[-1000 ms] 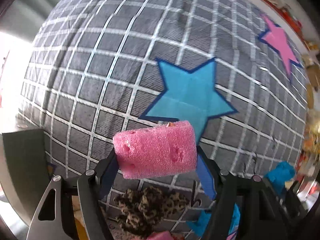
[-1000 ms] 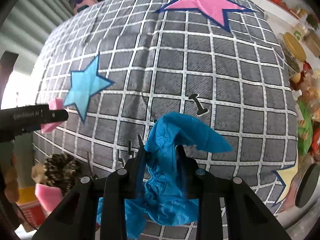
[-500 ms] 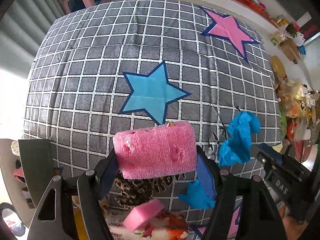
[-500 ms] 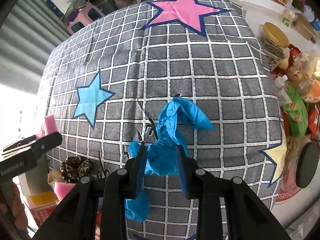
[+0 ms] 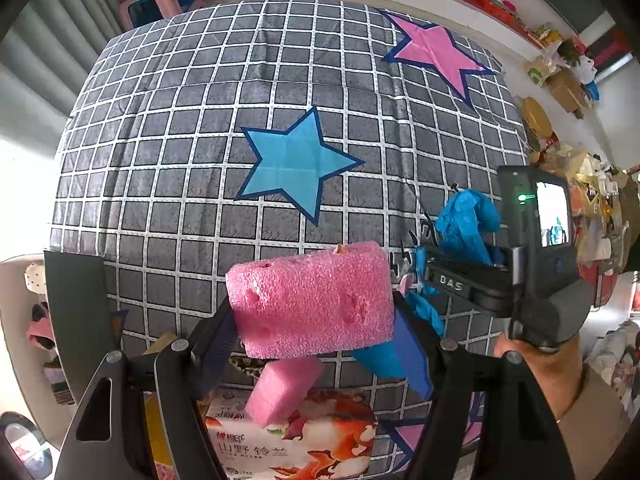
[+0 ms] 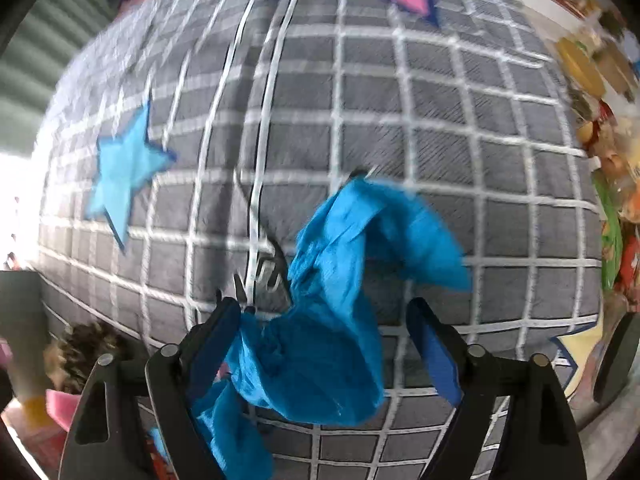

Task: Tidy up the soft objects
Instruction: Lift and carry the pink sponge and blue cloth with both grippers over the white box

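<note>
the left gripper [image 5: 314, 326] is pinching a pink foam sponge block [image 5: 310, 300] between its fingers, the block's long axis lying crosswise, spanning finger to finger, and held up over the near edge of the bed [image 5: 192, 128] with its grey checked cover. directly below and just nearer than the fingers, a second pink sponge [image 5: 282, 392] is resting tilted on a printed cardboard box [image 5: 296, 444], with a leopard-print soft item peeking out just behind it; judging from that, the box side is where the soft things are being gathered, so the held block likely needs to travel down and back toward the person rather than forward. further right, the right gripper [image 6: 332, 344] is showing its fingers spread wide, and a crumpled blue cloth [image 6: 332, 320] is draping against the left finger [image 6: 216, 340] only, apart from the right one, so it looks to be slipping free rather than gripped. the frame is motion-blurred, so whether the cloth is touching the bed cannot be told. of the two, the left gripper is nearer the box.
</note>
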Available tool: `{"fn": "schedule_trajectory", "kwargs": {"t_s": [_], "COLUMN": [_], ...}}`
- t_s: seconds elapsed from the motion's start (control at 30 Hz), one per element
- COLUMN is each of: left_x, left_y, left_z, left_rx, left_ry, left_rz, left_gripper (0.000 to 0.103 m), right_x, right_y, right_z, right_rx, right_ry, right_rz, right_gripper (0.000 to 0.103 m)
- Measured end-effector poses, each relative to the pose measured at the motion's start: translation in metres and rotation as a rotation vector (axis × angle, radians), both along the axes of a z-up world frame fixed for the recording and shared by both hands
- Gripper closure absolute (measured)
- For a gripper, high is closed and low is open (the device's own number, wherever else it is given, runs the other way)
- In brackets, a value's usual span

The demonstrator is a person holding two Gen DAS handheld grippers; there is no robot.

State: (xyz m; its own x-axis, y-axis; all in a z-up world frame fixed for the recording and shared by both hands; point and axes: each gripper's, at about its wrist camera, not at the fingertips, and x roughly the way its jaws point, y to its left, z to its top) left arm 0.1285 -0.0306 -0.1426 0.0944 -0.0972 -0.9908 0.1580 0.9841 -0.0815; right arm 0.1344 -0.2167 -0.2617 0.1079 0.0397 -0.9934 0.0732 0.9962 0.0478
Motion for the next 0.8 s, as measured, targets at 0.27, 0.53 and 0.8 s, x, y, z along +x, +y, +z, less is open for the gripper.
{"fn": "schedule_trajectory", "kwargs": {"t_s": [0.27,0.53,0.8], "left_x": [-0.013,-0.047,-0.093], "left_y": [-0.011,-0.027,-0.033], "left_z": [0.009,0.025,0.039], "left_rx": [0.002,-0.018,-0.056], "left_ry": [-0.020,-0.045,-0.039], "left_rz": [-0.063,-0.198,-0.350], "left_gripper": [0.028,0.028,0.028], "right_x": [-0.016,-0.050,-0.099], "right_y": [-0.029,-0.046,-0.013], "right_z": [0.032,0.073,0.086], "right_rx": [0.168,0.224,0.220], "right_ry": [-0.068,-0.122,-0.100], "right_rz": [-0.095,-0.142,-0.124], "right_gripper": [0.087,0.087,0.087]}}
